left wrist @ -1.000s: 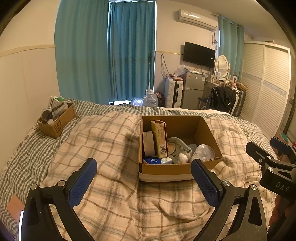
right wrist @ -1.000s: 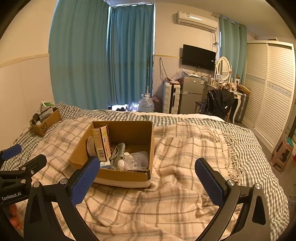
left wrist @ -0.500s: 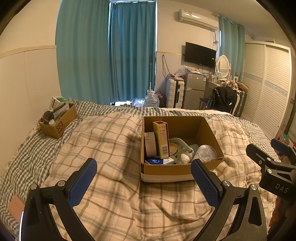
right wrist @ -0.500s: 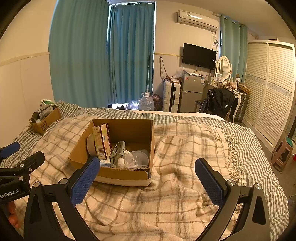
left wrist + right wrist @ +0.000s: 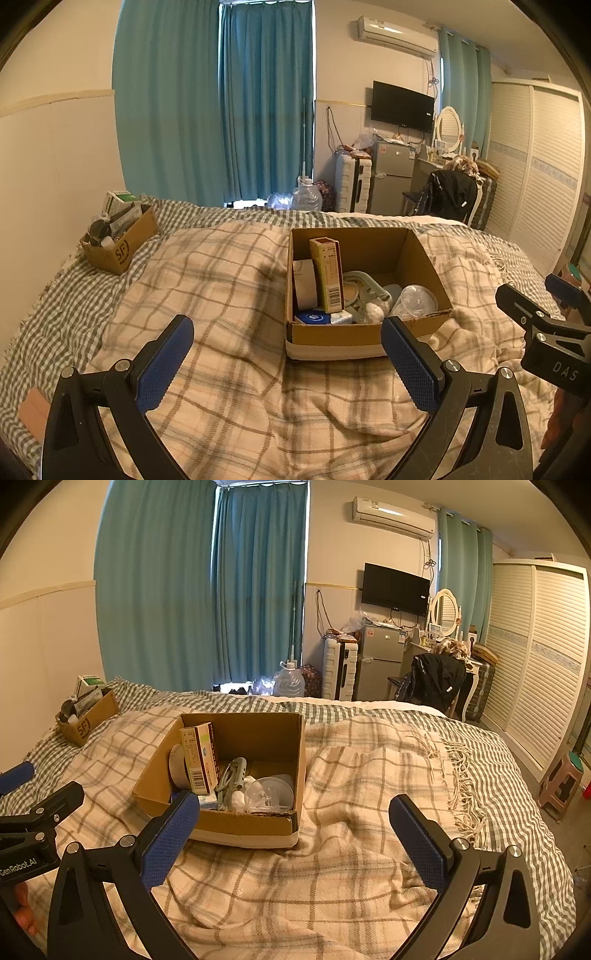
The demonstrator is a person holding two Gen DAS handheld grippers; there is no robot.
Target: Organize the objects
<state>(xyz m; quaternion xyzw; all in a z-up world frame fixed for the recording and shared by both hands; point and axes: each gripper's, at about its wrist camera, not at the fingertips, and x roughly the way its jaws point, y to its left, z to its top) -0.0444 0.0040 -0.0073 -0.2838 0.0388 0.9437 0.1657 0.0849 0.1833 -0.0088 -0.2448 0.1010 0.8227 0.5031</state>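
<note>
left gripper (image 5: pixel 287 365): blue-padded fingers spread wide, empty, hovering over plaid blanket (image 5: pixel 229 295)
right gripper (image 5: pixel 293 843): fingers wide apart, empty
open brown cardboard box (image 5: pixel 364 334): on blanket, just beyond left gripper's right fingertip; far-left of right gripper
box contents: upright yellow carton (image 5: pixel 327 273), clear plastic cup (image 5: pixel 417 301)
small SF cardboard box (image 5: pixel 122 247): far left, well apart

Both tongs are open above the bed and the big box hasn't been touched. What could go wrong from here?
1. The open brown cardboard box sits on a rumpled plaid blanket, soft footing; a push from the left tongs or right tongs could tilt it.
2. The tall yellow carton stands upright against other clutter; pulling a neighbour may topple it.
3. The clear plastic cup looks thin and could crush when gripped.
</note>
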